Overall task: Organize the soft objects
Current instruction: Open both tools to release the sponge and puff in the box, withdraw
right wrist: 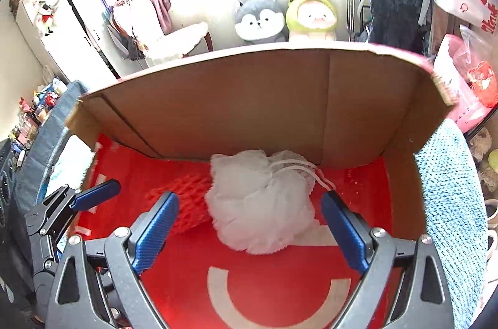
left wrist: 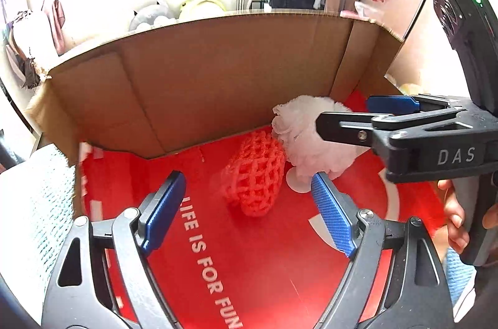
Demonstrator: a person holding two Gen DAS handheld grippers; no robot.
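An open cardboard box (left wrist: 218, 73) (right wrist: 249, 98) has a red printed floor (left wrist: 249, 266). On that floor a red foam net (left wrist: 255, 176) (right wrist: 183, 192) lies against a white mesh bath pouf (left wrist: 295, 126) (right wrist: 261, 204) with a white cord loop. My left gripper (left wrist: 247, 178) (right wrist: 88, 187) hovers open over the red net, its pads apart from it. My right gripper (right wrist: 249, 198) (left wrist: 345, 112) stands open above the pouf, which sits between its blue pads untouched. A person's hand (left wrist: 457, 223) holds the right gripper's handle.
A blue-and-white woven cloth (right wrist: 451, 204) (left wrist: 40, 204) hangs over the box's side walls. Behind the box sit a grey husky plush (right wrist: 260, 17) and a green-hooded plush (right wrist: 312, 17). A white cabinet (right wrist: 77, 17) stands back left, dark clothes and bags back right.
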